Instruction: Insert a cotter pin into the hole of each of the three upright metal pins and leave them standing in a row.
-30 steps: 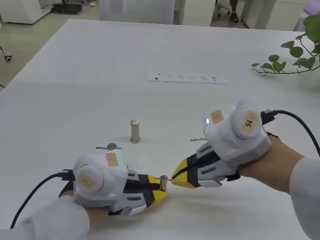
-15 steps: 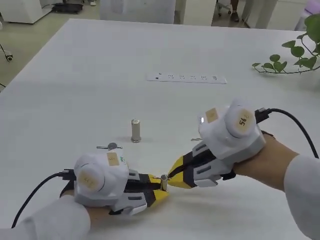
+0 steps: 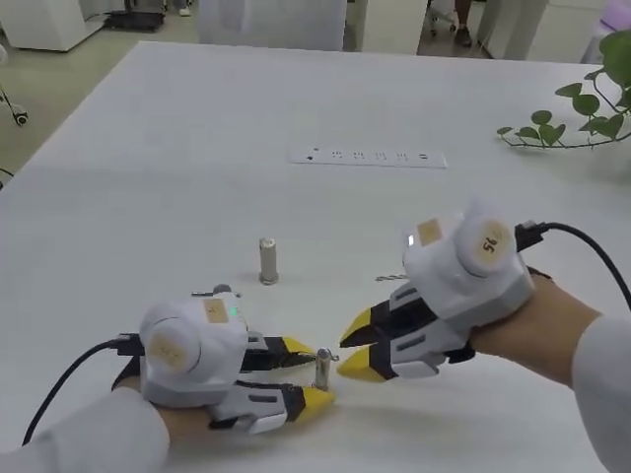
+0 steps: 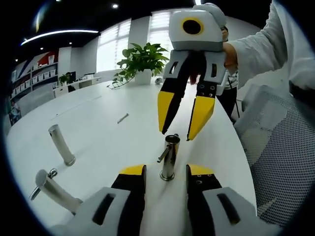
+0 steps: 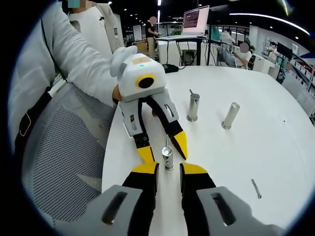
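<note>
A metal pin (image 3: 322, 367) stands upright on the white table (image 3: 148, 177) with a cotter pin (image 4: 164, 153) through its top. My left gripper (image 3: 308, 372) is open, its jaws on either side of the pin (image 4: 169, 158) without touching it. My right gripper (image 3: 356, 348) faces it from the other side, open and just clear of the pin (image 5: 168, 158). A second pin (image 5: 193, 106) with a cotter pin in it stands behind the left gripper (image 5: 163, 148). A third, bare pin (image 3: 267, 260) stands farther back. One loose cotter pin (image 3: 389, 278) lies flat by the right gripper (image 4: 186, 112).
A white power strip (image 3: 367, 156) lies at mid-table and a leafy plant (image 3: 582, 108) reaches in from the far right. Cables trail from both grippers toward the near edge. An office chair (image 5: 64, 142) sits beside the table.
Both grippers have opened. The left one let go of the near pin, the right one let go of the cotter pin and drew back slightly. The pin stands on its own.
</note>
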`<state>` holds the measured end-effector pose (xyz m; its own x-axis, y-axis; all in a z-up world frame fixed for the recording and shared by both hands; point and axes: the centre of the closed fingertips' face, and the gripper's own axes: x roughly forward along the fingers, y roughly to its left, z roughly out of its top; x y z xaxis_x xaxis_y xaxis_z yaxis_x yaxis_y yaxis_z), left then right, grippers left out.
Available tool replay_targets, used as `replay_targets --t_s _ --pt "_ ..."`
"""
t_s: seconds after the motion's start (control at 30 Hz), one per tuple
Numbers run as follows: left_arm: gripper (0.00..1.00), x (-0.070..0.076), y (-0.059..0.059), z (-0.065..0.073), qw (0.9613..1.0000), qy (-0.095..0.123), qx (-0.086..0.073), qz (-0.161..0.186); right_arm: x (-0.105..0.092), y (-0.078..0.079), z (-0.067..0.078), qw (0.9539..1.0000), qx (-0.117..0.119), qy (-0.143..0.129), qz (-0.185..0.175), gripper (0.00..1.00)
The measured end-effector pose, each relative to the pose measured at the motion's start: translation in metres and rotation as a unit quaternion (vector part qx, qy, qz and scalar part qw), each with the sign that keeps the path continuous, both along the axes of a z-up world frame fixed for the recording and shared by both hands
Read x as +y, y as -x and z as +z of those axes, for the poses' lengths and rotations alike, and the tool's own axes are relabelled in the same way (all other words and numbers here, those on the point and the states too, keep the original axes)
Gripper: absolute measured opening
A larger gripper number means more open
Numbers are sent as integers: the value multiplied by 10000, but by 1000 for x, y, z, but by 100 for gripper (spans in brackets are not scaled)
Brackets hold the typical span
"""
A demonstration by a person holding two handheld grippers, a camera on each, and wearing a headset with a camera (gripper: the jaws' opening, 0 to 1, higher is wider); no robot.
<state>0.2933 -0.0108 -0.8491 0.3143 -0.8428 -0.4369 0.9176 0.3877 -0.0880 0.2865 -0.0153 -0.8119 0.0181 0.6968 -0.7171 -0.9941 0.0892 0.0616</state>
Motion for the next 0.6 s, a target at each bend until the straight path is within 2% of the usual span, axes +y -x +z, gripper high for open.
replay_targets --t_s 0.1,0.3,0.43,0.6 --pt "37 4 4 2 10000 -42 27 -26 -1 1 -1 10000 20 -26 -58 24" --pt "49 15 18 11 9998 -27 206 -38 -1 4 -5 9998 98 -70 -141 27" --pt "60 24 28 21 9994 92 325 -12 2 6 -8 9997 130 -109 -167 28" --pt "67 33 37 38 9991 252 333 77 4 8 -12 9997 137 -95 -156 27"
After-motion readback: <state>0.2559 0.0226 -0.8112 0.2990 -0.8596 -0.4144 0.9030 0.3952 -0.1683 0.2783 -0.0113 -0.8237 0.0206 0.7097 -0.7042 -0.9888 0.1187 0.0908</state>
